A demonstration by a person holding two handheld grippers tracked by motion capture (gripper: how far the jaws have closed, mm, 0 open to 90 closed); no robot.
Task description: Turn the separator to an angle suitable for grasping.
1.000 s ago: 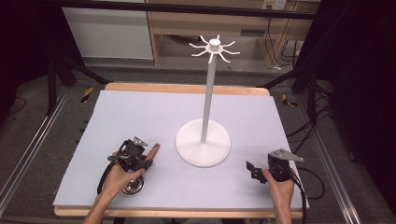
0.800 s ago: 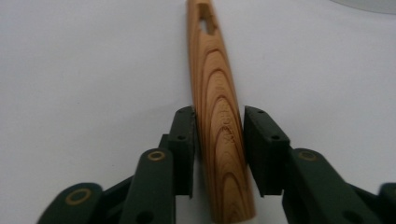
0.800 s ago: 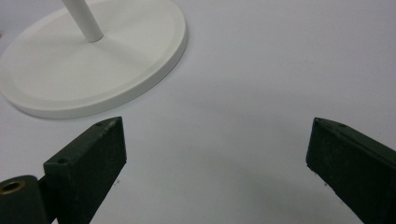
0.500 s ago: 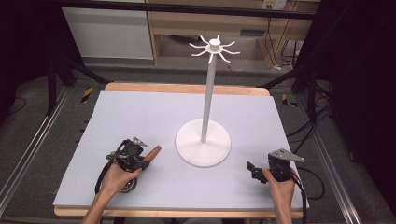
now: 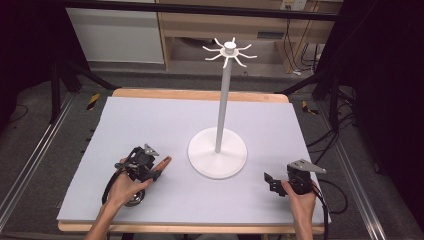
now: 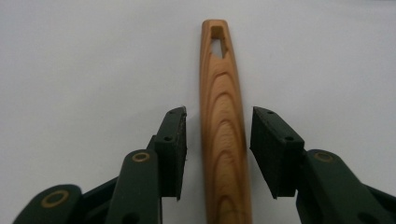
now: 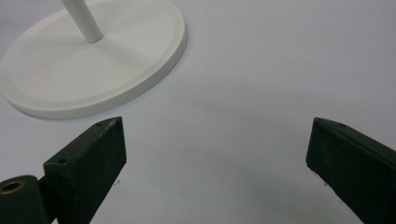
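Two grippers rest low in the high view; our left gripper (image 5: 159, 169) straddles the wooden handle (image 5: 162, 163) beside the stand (image 5: 217, 150). Left gripper view: its jaws, just opening, flank the handle untouched; we should close squarely mid-handle. Right gripper view: right gripper (image 7: 215, 154) gapes empty.

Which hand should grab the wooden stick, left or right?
Left. The left gripper already has the wooden handle between its jaws, which have just been opening and don't press it. The right gripper sits open, apart, near the white stand.
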